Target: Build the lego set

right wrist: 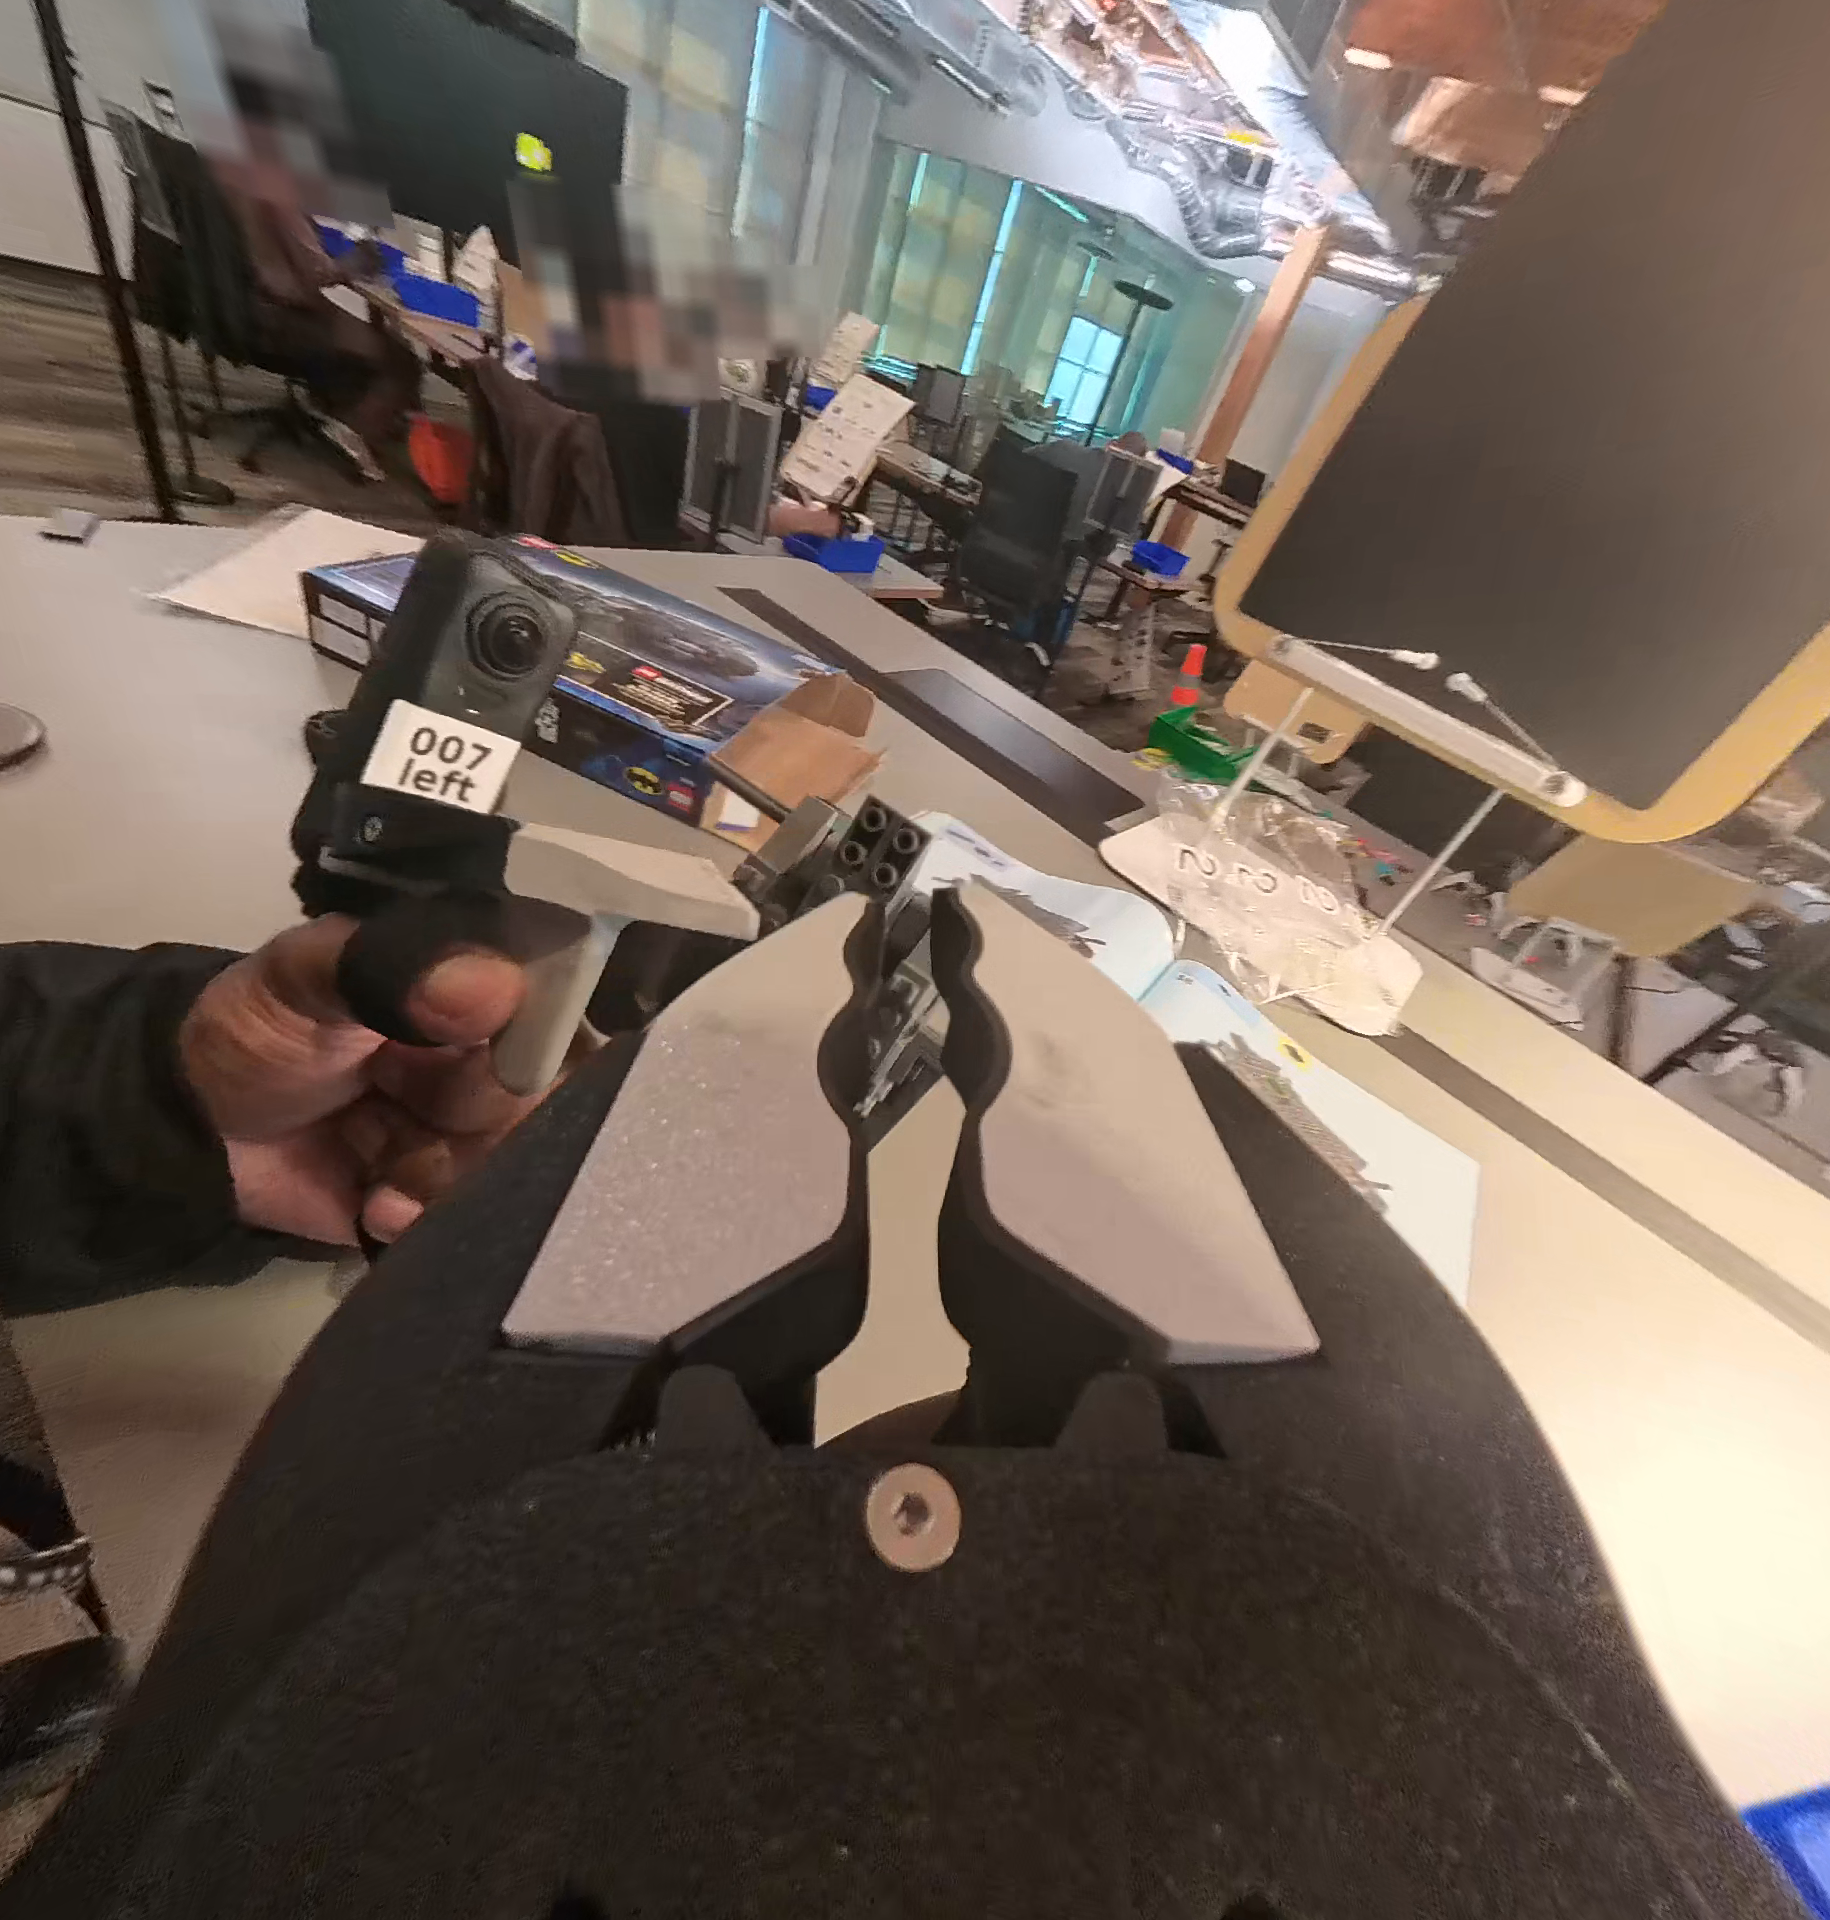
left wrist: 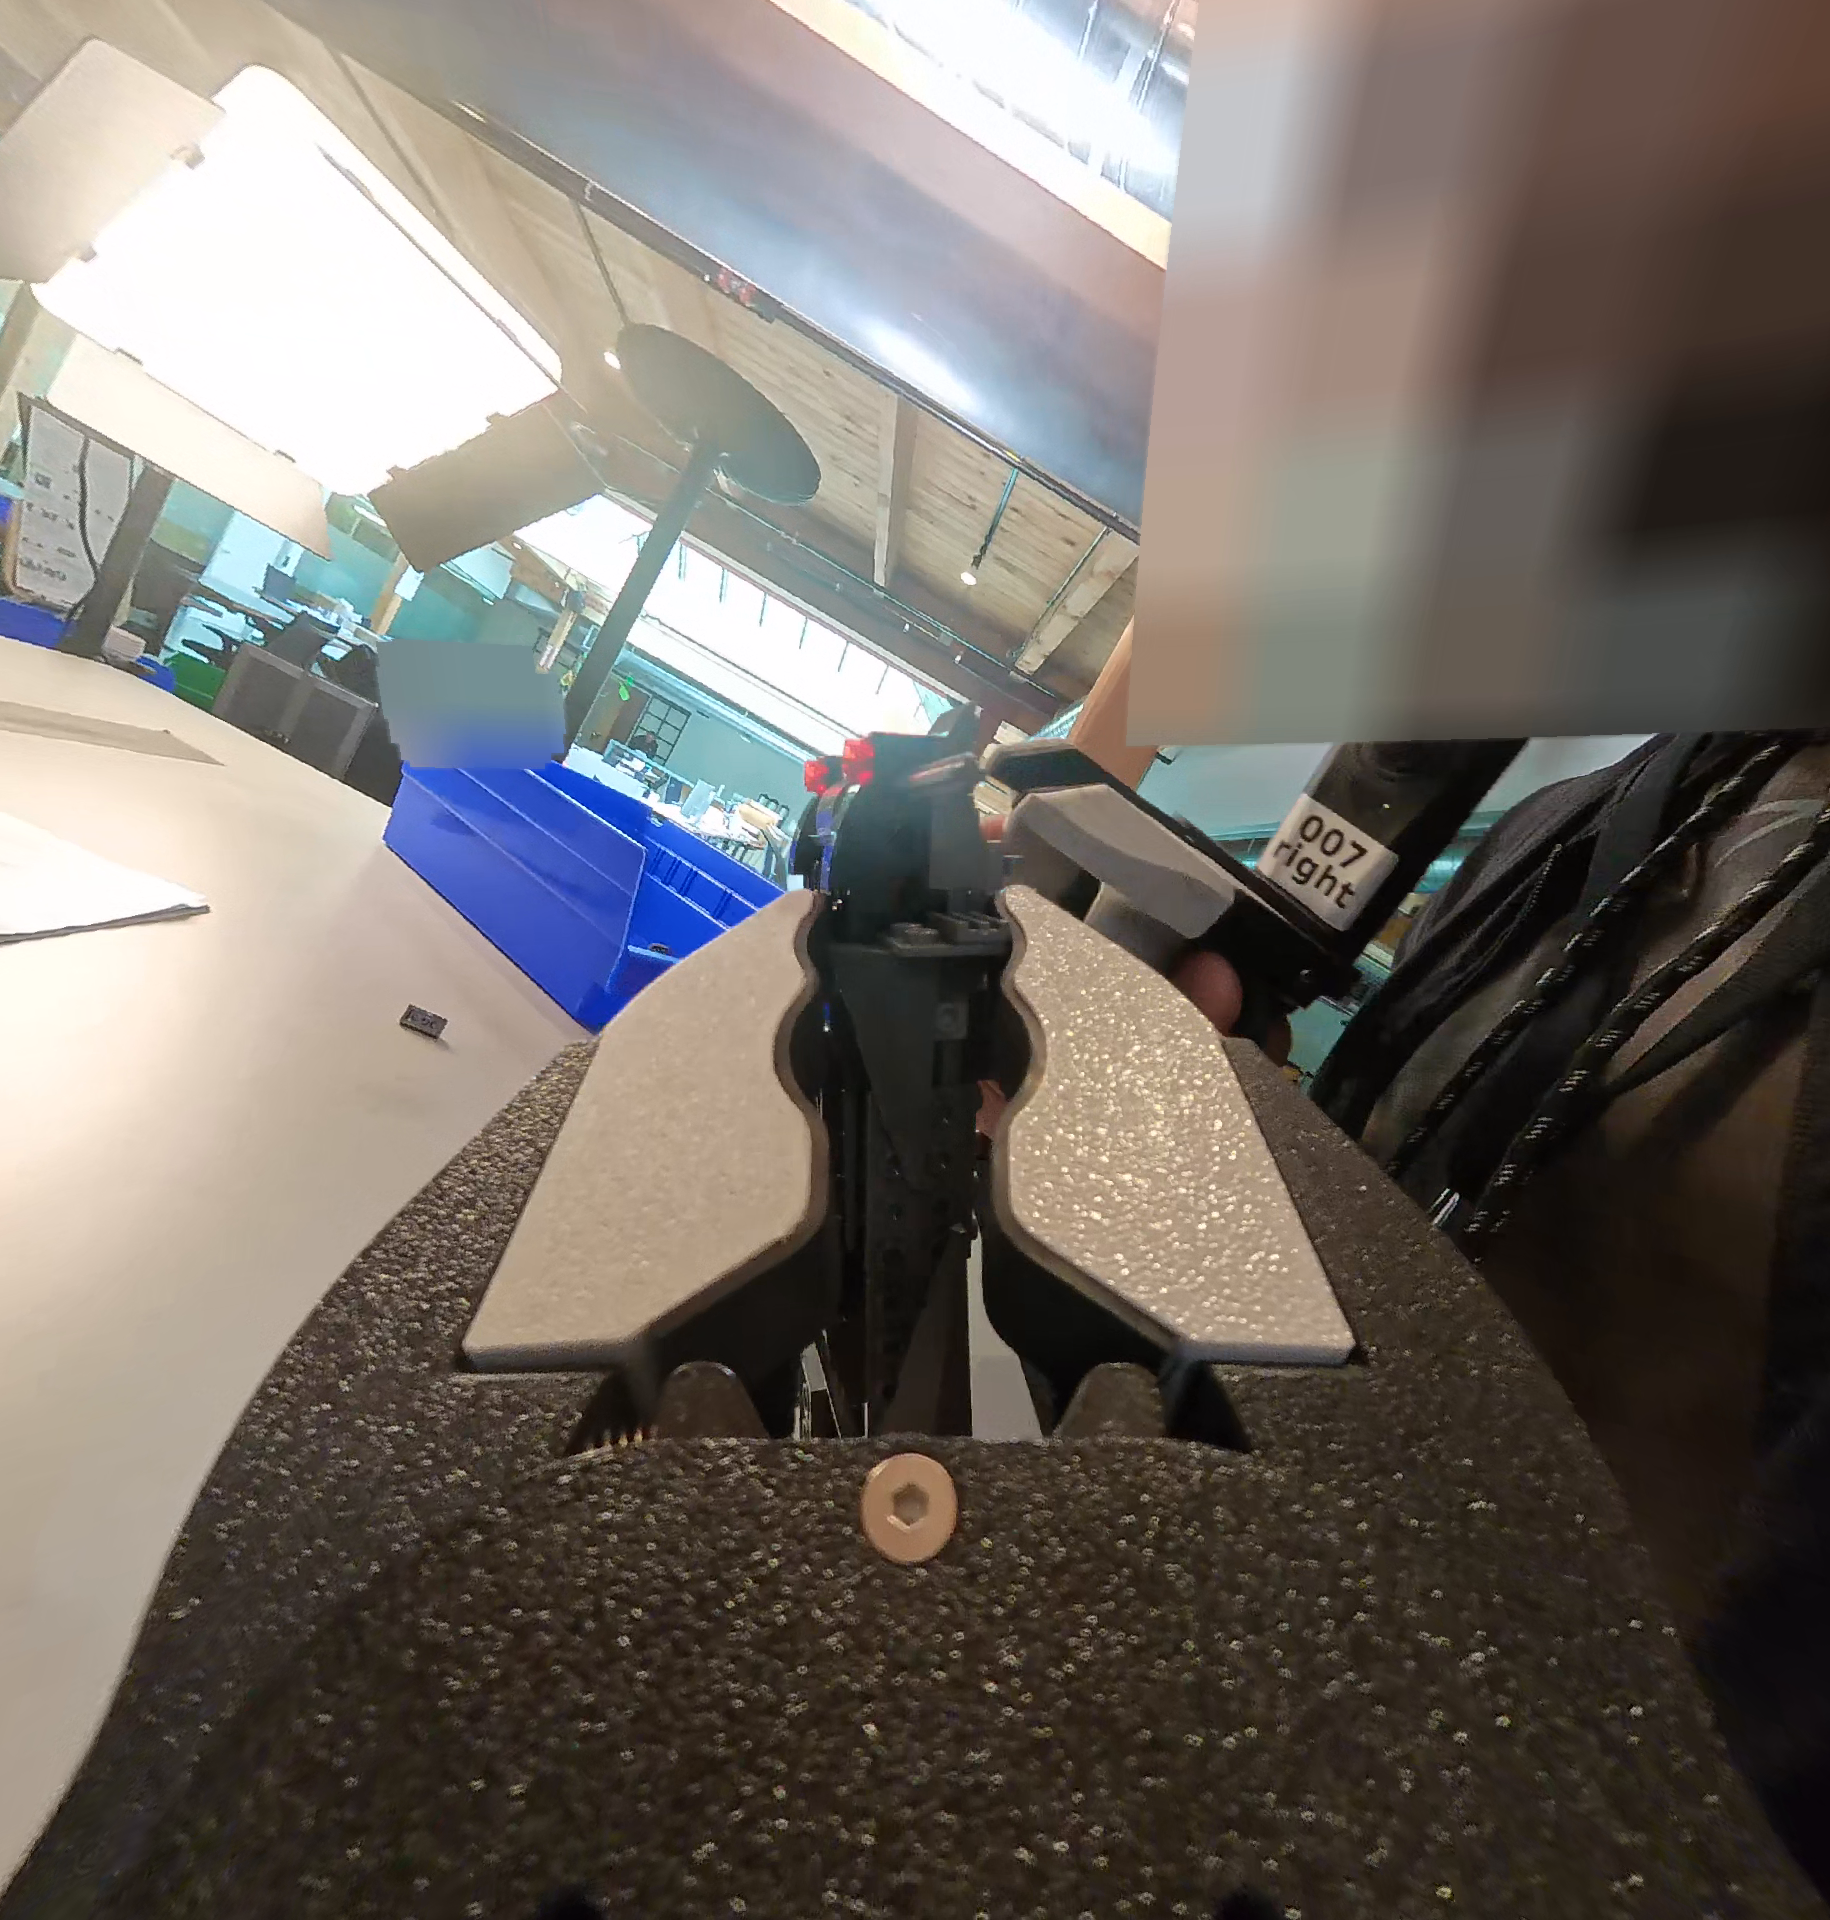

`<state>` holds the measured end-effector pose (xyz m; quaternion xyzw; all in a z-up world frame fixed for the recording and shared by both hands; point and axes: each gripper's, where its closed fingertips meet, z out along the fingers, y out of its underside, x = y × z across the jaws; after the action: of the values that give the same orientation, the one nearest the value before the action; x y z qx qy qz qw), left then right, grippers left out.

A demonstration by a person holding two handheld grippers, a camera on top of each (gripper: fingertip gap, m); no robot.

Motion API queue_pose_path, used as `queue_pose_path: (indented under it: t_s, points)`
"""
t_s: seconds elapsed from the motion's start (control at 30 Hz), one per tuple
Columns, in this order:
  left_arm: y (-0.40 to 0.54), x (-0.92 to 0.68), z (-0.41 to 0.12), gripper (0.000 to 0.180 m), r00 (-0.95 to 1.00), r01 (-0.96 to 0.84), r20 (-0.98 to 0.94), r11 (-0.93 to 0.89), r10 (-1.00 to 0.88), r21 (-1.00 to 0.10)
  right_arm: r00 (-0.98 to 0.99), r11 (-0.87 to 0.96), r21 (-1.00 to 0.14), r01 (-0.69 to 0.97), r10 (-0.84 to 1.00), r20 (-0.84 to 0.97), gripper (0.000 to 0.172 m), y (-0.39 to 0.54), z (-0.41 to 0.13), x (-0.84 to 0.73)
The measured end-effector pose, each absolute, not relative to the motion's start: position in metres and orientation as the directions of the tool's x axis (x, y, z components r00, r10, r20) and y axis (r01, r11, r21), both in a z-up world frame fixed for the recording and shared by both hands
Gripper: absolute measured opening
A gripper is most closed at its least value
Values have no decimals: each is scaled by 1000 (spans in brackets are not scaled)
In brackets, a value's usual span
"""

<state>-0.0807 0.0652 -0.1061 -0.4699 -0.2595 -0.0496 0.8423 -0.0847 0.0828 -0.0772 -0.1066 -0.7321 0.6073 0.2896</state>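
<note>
Grey fingers of the left gripper (left wrist: 911, 914) stand part open in the left wrist view, their tips pressed on the two sides of a dark brick model (left wrist: 906, 997) that runs up between them and rises past the tips. Red studs (left wrist: 838, 764) sit at the model's far top. Just right of it, the right gripper (left wrist: 1119, 852) reaches in from the right, held by a hand (left wrist: 1212, 982); its tips are hidden behind the model. Farther left on the table (left wrist: 163, 1143) lie a blue bin (left wrist: 537, 862), a small dark piece (left wrist: 423, 1021) and paper (left wrist: 49, 883).

In the right wrist view, the right gripper (right wrist: 906, 909) has its fingers a narrow way apart, with a thin edge of the model (right wrist: 895, 997) between them; whether the pads press on it cannot be told. The studded end of the model (right wrist: 880, 836) pokes out just beyond the tips. The left gripper (right wrist: 724, 899) comes in from the left, gripping the model's left part, held by a hand (right wrist: 350, 1060). Beyond lie a box (right wrist: 630, 675), a booklet (right wrist: 1150, 935) and a clear bag (right wrist: 1295, 894).
</note>
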Motion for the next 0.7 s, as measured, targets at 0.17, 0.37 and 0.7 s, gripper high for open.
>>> queue_pose_path:
  t_s: [0.17, 0.37, 0.7]
  points:
    - [71, -78, -106, 29, 852, 396, 512, 513, 103, -761, -881, 214, -961, -176, 401, 251, 14, 84, -77, -89]
    - [80, -72, -107, 29, 829, 486, 557, 433, 47, -759, -924, 262, -942, -212, 261, 280, 15, 89, -81, -88]
    - [85, -69, -108, 29, 804, 542, 595, 404, 8, -737, -960, 276, -939, -203, 135, 247, 22, 90, -91, -81]
